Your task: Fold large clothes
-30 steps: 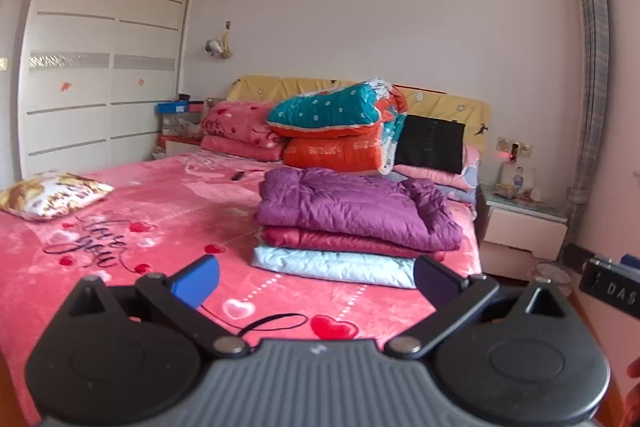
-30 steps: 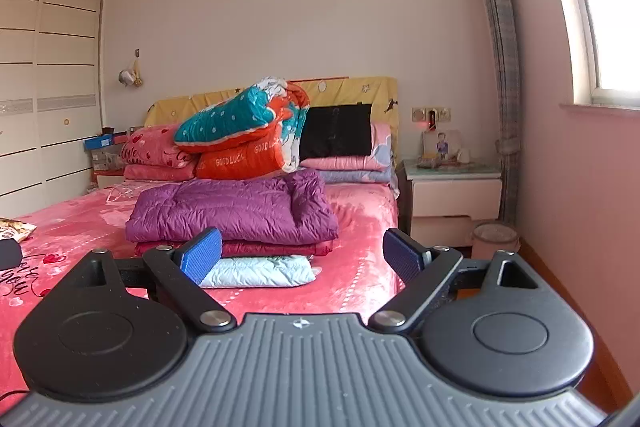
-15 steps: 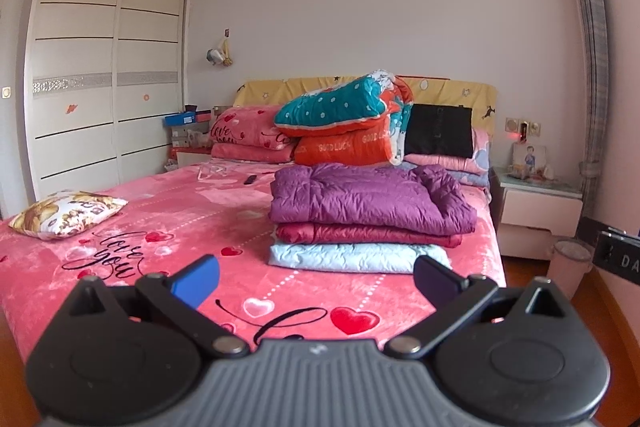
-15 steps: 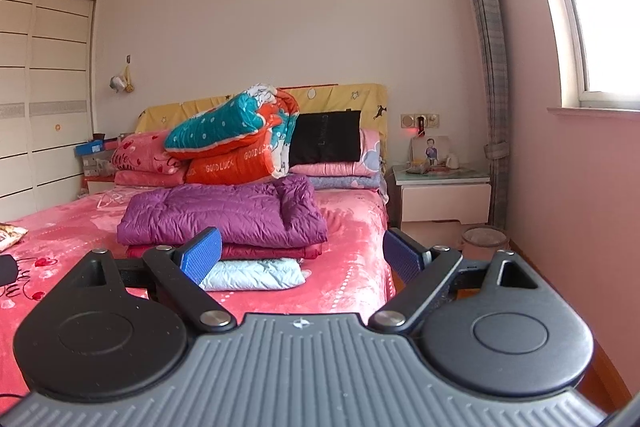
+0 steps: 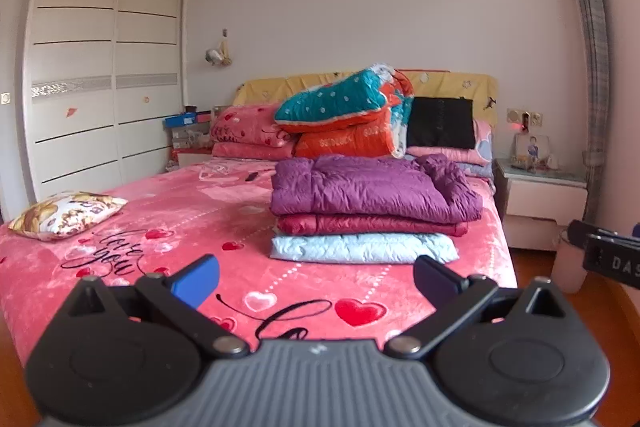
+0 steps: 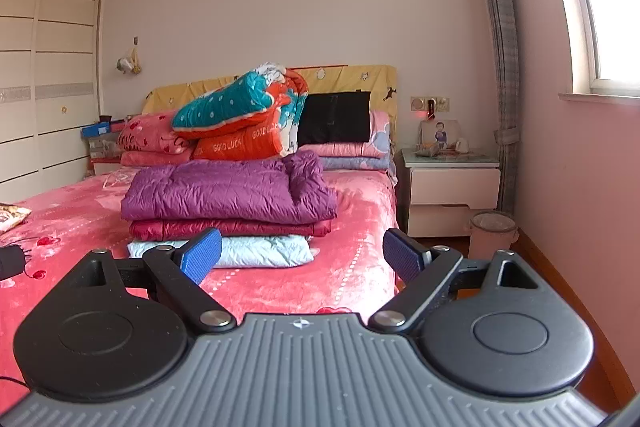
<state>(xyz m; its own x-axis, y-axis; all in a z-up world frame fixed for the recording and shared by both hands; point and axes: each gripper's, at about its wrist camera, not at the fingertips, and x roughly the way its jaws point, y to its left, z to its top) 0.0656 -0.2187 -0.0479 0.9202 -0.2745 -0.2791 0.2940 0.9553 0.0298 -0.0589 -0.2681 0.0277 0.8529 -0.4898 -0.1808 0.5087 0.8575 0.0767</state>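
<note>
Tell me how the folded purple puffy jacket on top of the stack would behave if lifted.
The folded purple puffy jacket looks quilted and thick, so probably light for its bulk. Being soft, it would likely sag and unfold. Its shiny fabric may slip.

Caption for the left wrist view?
Open left gripper faces three folded jackets stacked on the bed.

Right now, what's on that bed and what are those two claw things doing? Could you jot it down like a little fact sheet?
Stack: three folded padded garments on the pink bedspread
Top: purple jacket
Middle: dark red jacket
Bottom: light blue jacket
Behind the stack: rolled teal and orange quilt, pink pillows
Left side of bed: small patterned cushion
Beside the bed: white nightstand
Left gripper: open, holding nothing, short of the stack
Right gripper: open, holding nothing
</note>
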